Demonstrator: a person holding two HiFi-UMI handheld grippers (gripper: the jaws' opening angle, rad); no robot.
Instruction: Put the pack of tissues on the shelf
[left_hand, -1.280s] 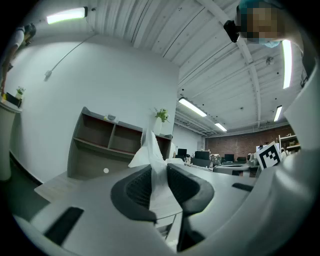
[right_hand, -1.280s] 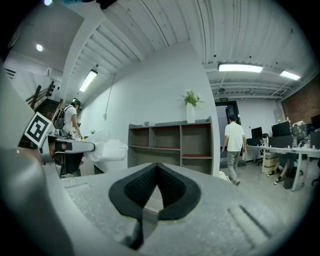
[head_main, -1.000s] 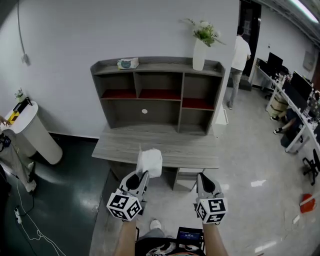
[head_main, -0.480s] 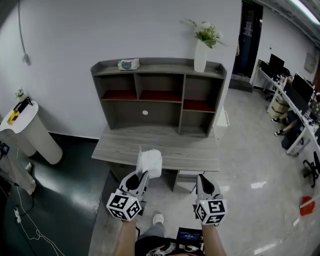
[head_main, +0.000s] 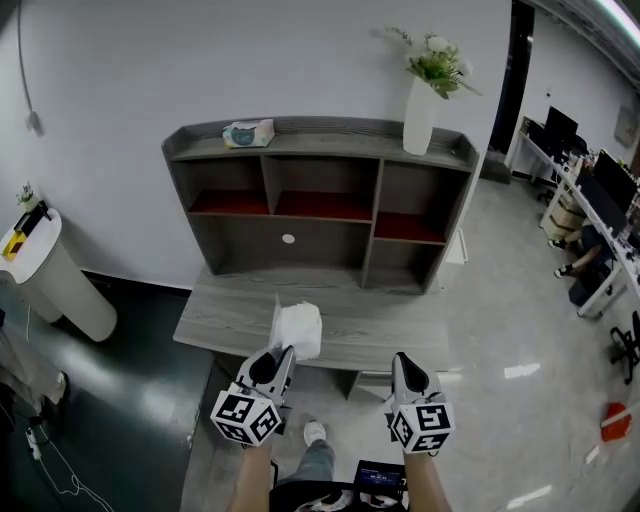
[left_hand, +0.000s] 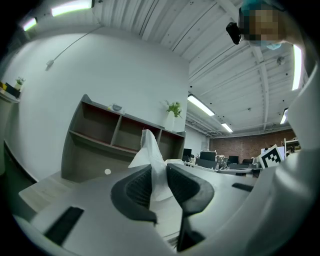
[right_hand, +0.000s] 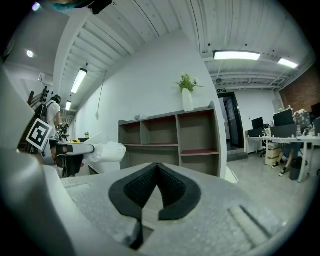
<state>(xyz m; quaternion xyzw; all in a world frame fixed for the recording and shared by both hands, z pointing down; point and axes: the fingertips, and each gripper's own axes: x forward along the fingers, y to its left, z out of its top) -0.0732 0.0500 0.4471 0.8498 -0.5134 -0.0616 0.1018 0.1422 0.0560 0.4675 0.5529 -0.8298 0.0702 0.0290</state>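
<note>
Beyond the grey wooden desk (head_main: 235, 318), straight ahead of the left gripper (head_main: 281, 356), stands the grey compartmented shelf unit (head_main: 330, 143); soft white pack of tissues (head_main: 298, 328) pinched upright in that gripper's jaws, right gripper (head_main: 408, 366) alongside, pressed together on nothing.

Shelf (head_main: 340, 143): matt grey wood grain, red-lined boards.
Pack of tissues (head_main: 298, 328) in your left gripper (head_main: 283, 355): white, soft, crinkled wrap.
Its pads (left_hand: 136, 189): black, ribbed, matt.
Vase (head_main: 420, 100): smooth white.
Floor (head_main: 510, 330) at your right: pale, glossy.
</note>
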